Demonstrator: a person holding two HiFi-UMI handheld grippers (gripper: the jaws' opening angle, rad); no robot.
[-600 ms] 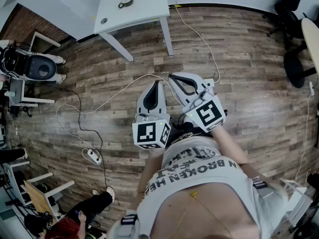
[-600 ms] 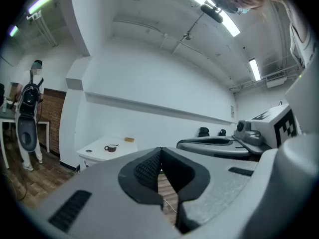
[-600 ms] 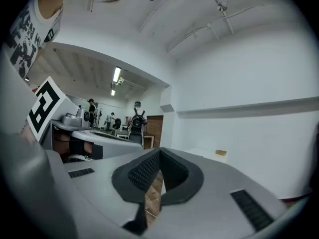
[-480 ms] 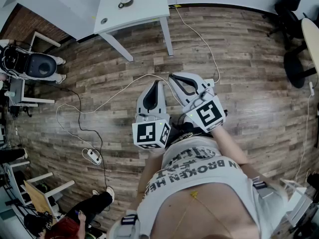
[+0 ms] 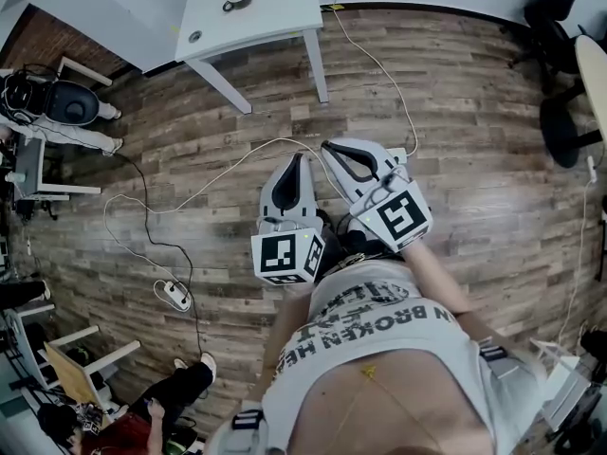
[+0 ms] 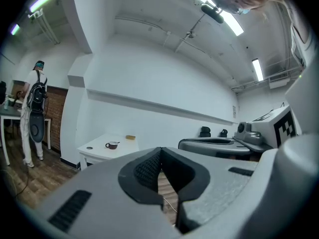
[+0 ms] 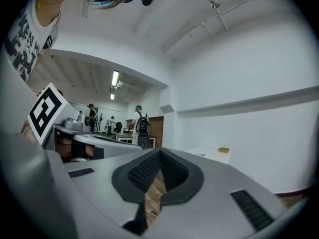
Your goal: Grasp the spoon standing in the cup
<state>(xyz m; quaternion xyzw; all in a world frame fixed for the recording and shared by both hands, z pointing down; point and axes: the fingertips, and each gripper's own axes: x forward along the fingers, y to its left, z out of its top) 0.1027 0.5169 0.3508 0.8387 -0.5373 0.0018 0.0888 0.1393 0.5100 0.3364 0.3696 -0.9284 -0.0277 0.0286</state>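
**Q:** Where is the spoon?

**A:** The spoon shows only as a thin handle leaning out of the dark cup. It is too small to read further. The cup stands upright on the white table, which is set against the wall.

**Q:** What else is on that table?

**A:** A yellowish block lies behind the cup on the wall side, apart from it.

**Q:** And the grippers?

**A:** Both are held in front of the person's torso, side by side over the wooden floor, well apart from the table. The left gripper has its jaws together with the tips touching. Nothing is between them, and only floor shows through the slot behind the pads. The right gripper is likewise closed and empty.

**Q:** And the surroundings?

**A:** A white cable runs across the boards near the gripper tips. A person with a backpack stands at the left of the left gripper view, well apart from the table.
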